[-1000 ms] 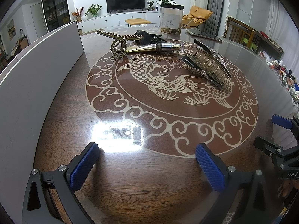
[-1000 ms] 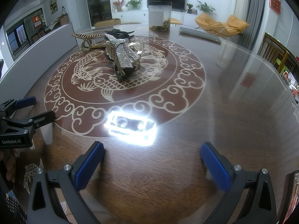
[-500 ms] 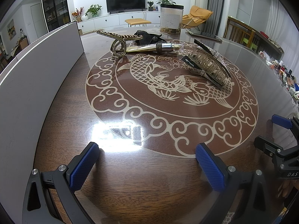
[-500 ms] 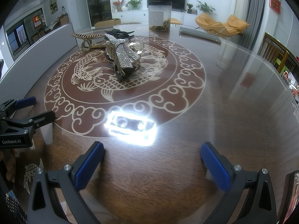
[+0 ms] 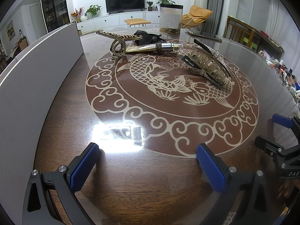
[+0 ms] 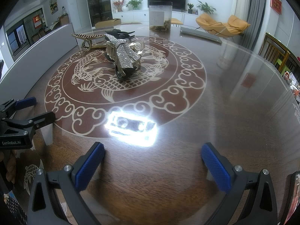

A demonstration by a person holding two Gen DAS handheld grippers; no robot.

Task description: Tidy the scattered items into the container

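Observation:
A rhinestone claw hair clip (image 5: 208, 65) (image 6: 123, 60) lies on the fish medallion. Behind it lie a gold twisted hair clip (image 5: 118, 41) (image 6: 86, 39), a gold tube (image 5: 153, 47) and a black hair clip (image 5: 148, 36) (image 6: 120, 32). A white container wall (image 5: 37, 71) (image 6: 41, 46) runs along the table's left side. My left gripper (image 5: 148, 161) is open and empty near the front edge. My right gripper (image 6: 152, 161) is open and empty, to the right of the left one.
A clear jar with a dark lid (image 5: 171, 18) (image 6: 160, 16) and a flat grey device (image 6: 200, 33) stand at the table's far side. Wooden chairs (image 6: 277, 52) stand at the right. Cluttered small items (image 5: 286, 75) lie past the right edge.

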